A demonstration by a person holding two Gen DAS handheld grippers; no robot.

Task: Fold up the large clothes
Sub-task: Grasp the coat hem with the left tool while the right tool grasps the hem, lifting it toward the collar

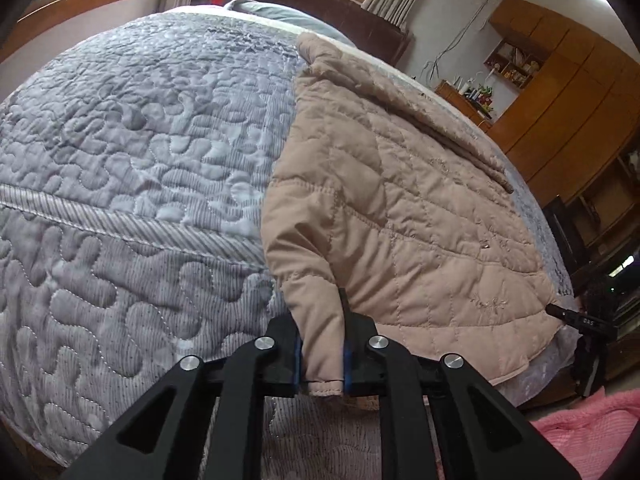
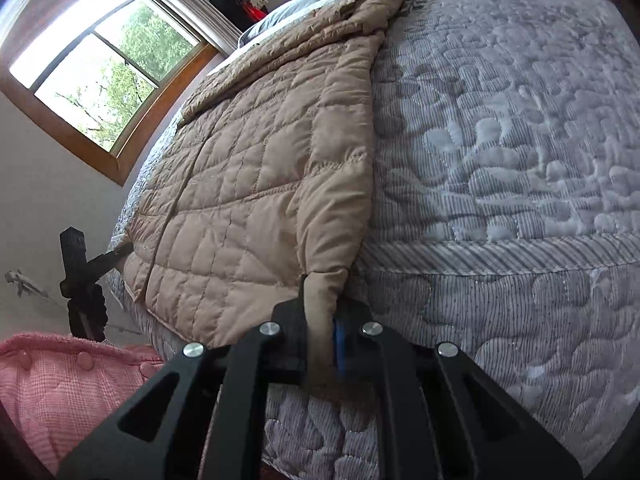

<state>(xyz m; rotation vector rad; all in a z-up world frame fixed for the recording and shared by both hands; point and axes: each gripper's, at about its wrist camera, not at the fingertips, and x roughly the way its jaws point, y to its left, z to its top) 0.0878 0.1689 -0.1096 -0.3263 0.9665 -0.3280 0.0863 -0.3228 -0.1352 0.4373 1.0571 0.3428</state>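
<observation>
Coat (image 1: 400,208) lies flat on the bed (image 1: 120,140), hem hanging over the near edge at 6 o'clock, collar far at 12. Left gripper (image 1: 325,360) fingers clenched on one hem corner, right gripper (image 2: 320,344) fingers clenched on the other. Judgement: step is lifting the hem to fold toward the collar. Keep both corners level and taut, carry them straight to 12, lay edge on edge, release only once fabric rests flat. Risk: padded cloth slipping out, pink cloth (image 2: 60,380) snagging below
</observation>
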